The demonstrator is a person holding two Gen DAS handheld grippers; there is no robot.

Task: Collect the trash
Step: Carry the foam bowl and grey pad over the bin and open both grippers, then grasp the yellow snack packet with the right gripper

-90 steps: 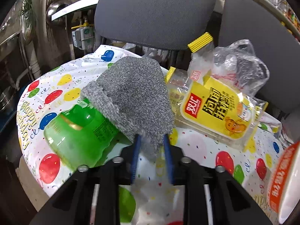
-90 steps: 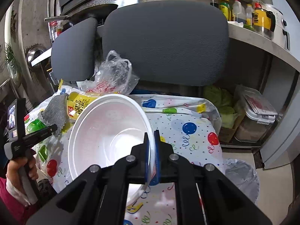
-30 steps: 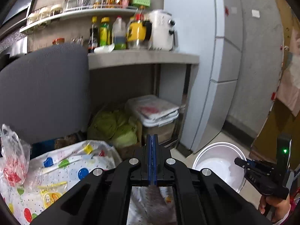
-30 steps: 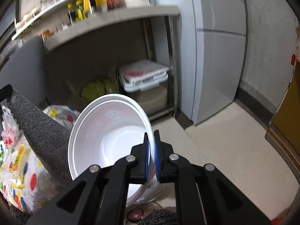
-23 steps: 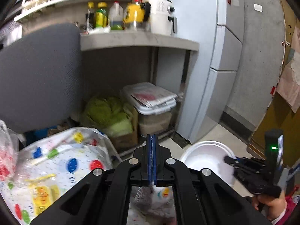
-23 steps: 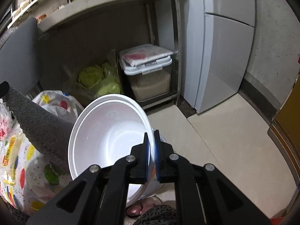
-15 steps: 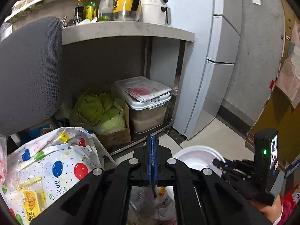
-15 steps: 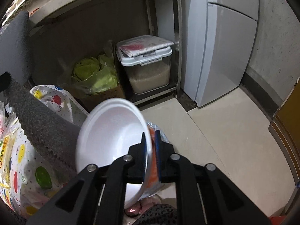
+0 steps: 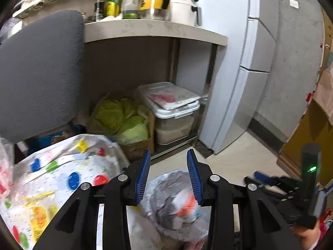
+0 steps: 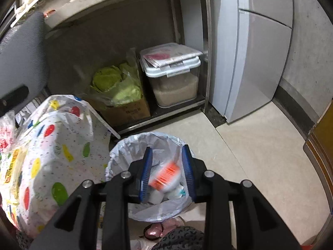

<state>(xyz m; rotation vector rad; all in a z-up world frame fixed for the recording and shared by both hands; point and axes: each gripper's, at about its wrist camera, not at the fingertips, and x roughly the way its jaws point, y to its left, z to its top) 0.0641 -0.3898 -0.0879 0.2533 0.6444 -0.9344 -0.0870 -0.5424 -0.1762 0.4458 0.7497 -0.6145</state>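
Right gripper (image 10: 167,171) fingers (image 10: 146,173) spread apart, nothing between them, positioned over the lined trash bin (image 10: 124,156) at lower centre of frame. Inside the bin: white bowl with orange band (image 10: 165,177), motion-blurred, among other white scraps. Balloon-print tablecloth (image 10: 52,145) fills lower left, draped over the desk edge. Upper centre, under the shelf: cardboard box of cabbage (image 10: 122,95) just beside a clear lidded container (image 10: 172,77). Floor (image 10: 260,156) beige tile.

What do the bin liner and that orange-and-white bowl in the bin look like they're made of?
The bin liner looks like thin, translucent, whitish plastic film: crinkled, glossy, folded over the rim. The bowl appears to be a disposable paper or foam noodle bowl, matte white with a printed orange band; motion blur leaves the exact material open. Both the right gripper and the left gripper are open above it.
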